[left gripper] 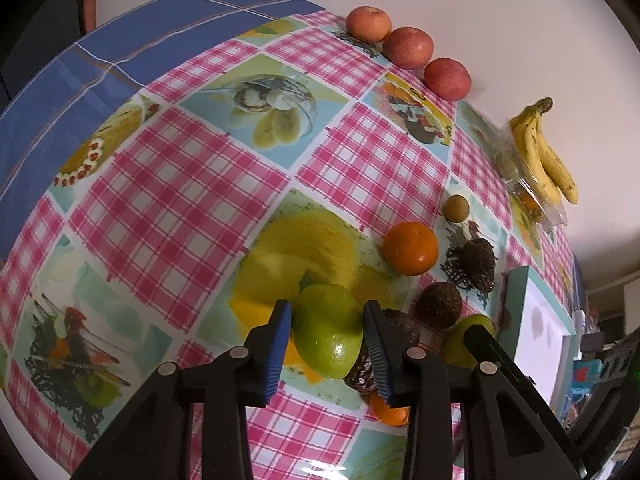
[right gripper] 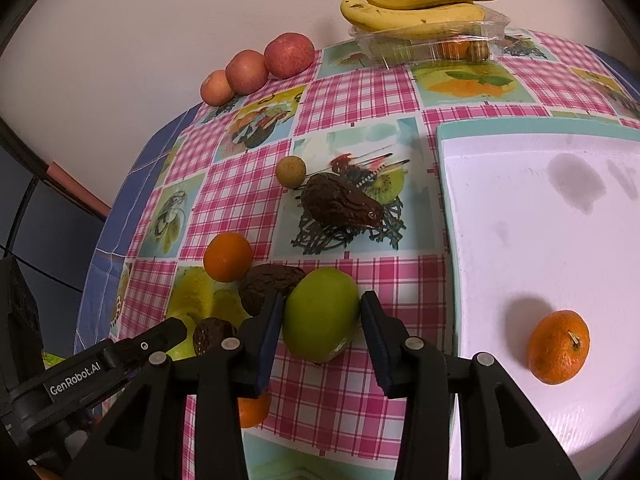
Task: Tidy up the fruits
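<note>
In the left wrist view my left gripper (left gripper: 326,310) is shut on a green round fruit (left gripper: 328,336) that rests on the fruit-print tablecloth (left gripper: 168,200). In the right wrist view my right gripper (right gripper: 320,300) is shut on a second green fruit (right gripper: 320,320), just left of a white tray (right gripper: 520,240). One orange (right gripper: 558,346) lies in the tray. The two grippers are side by side: a right gripper finger (left gripper: 480,340) shows beside the left one. Loose oranges (left gripper: 410,248), dark wrinkled fruits (left gripper: 438,304) and a small tan fruit (left gripper: 455,208) lie just beyond.
Three red apples (right gripper: 256,68) line the wall at the table's far edge. Bananas (right gripper: 416,4) sit on a clear plastic box (right gripper: 432,44) holding more fruit. Another orange (right gripper: 252,408) lies under the grippers. Blue cloth (left gripper: 120,52) covers the table's left end.
</note>
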`<state>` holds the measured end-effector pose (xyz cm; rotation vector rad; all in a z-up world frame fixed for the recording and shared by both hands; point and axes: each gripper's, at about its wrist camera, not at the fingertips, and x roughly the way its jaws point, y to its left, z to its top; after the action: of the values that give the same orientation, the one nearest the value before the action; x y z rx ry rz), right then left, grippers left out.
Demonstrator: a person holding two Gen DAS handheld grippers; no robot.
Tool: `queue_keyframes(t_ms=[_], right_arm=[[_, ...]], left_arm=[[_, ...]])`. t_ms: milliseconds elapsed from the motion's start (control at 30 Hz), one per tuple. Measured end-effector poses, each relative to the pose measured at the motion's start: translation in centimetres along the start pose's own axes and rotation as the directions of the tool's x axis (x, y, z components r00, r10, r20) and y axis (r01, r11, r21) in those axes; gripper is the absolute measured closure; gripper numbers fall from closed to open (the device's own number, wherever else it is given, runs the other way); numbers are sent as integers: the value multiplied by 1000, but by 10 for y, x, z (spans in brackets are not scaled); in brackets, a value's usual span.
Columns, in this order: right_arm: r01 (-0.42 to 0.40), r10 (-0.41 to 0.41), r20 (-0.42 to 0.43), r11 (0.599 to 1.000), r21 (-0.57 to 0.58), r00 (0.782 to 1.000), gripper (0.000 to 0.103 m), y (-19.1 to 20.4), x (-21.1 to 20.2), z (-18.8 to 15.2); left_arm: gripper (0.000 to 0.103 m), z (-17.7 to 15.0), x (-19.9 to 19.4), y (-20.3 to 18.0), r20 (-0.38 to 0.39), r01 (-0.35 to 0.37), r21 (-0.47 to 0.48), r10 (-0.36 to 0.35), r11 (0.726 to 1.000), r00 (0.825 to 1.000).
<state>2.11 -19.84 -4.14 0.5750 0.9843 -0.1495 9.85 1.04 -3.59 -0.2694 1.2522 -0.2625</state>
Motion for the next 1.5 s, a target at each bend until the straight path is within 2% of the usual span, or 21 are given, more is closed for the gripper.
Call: queue_keyframes(t_ms=[167,333,400,733,900,1000,1033,1267,1367,1500], right_arm=[[16,-16,-3,1000,-4,1000,61,2,-3,-3],[68,-68,-2,998,-19,998,62,2,-8,-5],[60,-60,0,998,-7,998,62,-1,-12,-4],[76,-75,69,997,-15,995,62,-3,-53,3],[118,-117,91,993,-11,989,62,-11,-72,4],[139,-140,99,990,12,985,62,-21,-83,5],[154,-155,99,988,23,983,62,-26,-86,6],[246,-257,99,964,103,961,62,-67,-106,6],[278,-294,97,948,155,951,62,-93,-118,6],[283,-309,89,933,220,947,62,-123,-129,2]], left_arm=[[64,2,-3,5,13,-27,-14,27,1000,1000],[64,4,-11,10,32,-34,-47,36,998,999],[65,5,-16,8,45,-37,-47,39,998,998],[65,4,-37,-13,104,-9,-31,12,999,995],[65,-2,-42,-27,113,1,-12,0,1000,994],[68,-7,-43,-37,113,10,-1,-10,1000,994],[74,-9,-44,-42,114,17,6,-17,1000,993],[74,-19,-48,-72,125,32,70,-41,997,991],[74,-20,-46,-72,117,29,66,-37,997,992],[74,-15,-47,-59,124,19,39,-24,999,992]])
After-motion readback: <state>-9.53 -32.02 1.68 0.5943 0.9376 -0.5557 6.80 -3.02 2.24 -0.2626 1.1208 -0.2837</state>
